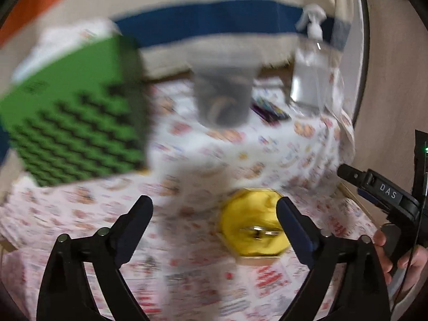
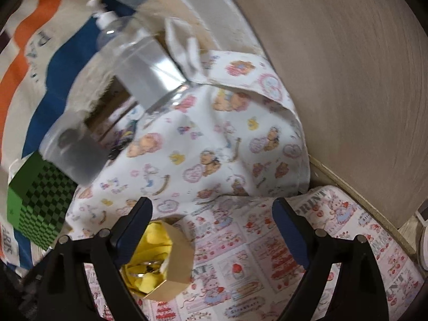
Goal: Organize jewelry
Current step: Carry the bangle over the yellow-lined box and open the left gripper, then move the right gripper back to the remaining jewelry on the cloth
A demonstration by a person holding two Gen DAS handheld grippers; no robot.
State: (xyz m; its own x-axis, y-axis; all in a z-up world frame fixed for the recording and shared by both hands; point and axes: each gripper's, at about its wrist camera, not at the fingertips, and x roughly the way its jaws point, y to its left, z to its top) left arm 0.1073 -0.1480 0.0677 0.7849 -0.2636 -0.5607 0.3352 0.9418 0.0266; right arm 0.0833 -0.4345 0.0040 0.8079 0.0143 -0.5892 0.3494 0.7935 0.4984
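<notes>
A small hexagonal gold box (image 1: pixel 252 230) with yellow lining holds a silver ring (image 1: pixel 258 232) on the printed cloth. My left gripper (image 1: pixel 214 214) is open above the cloth, with the box beside its right finger. The view is motion-blurred. In the right wrist view the same box (image 2: pixel 171 259) sits low left, just inside the left finger, with the ring (image 2: pixel 149 266) in the lining. My right gripper (image 2: pixel 211 214) is open and empty. The right gripper's body (image 1: pixel 379 190) shows at the right edge of the left wrist view.
A green checkered box (image 1: pixel 75 117) stands at the left. A clear cup (image 1: pixel 222 96) and a clear pump bottle (image 1: pixel 310 64) stand at the back, with a dark packet (image 1: pixel 270 112) between them. A wooden panel (image 2: pixel 347 80) rises on the right.
</notes>
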